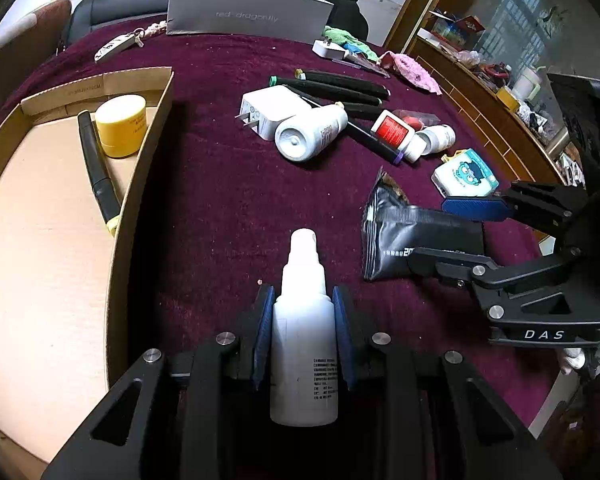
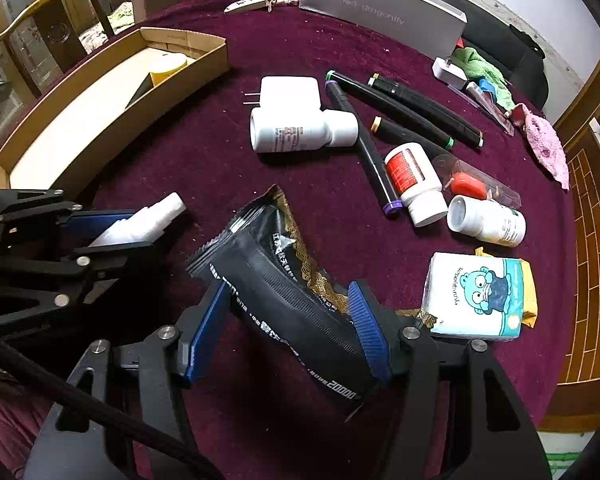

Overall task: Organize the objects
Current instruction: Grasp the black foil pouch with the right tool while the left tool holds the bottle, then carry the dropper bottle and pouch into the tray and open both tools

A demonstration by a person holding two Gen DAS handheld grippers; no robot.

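Note:
My left gripper [image 1: 303,300] is shut on a white spray bottle [image 1: 304,360], its blue pads pressed on both sides of the body and the nozzle pointing away. In the right wrist view this gripper [image 2: 128,232] and the spray bottle [image 2: 140,224] appear at the left. My right gripper [image 2: 286,332] is shut on a black snack pouch [image 2: 276,280], which lies slanted across its blue pads. The left wrist view shows the right gripper [image 1: 452,232] with the pouch [image 1: 412,236] at the right. An open cardboard box [image 1: 140,168] at the left holds a yellow jar [image 1: 121,124] and a black marker [image 1: 98,172].
On the maroon cloth [image 1: 220,200] lie a white charger [image 2: 290,94], a white bottle [image 2: 300,132], several black markers [image 2: 404,112], a red-labelled bottle [image 2: 414,184], a small white bottle [image 2: 488,222] and a tissue pack [image 2: 476,296]. A grey carton [image 2: 384,20] stands at the back.

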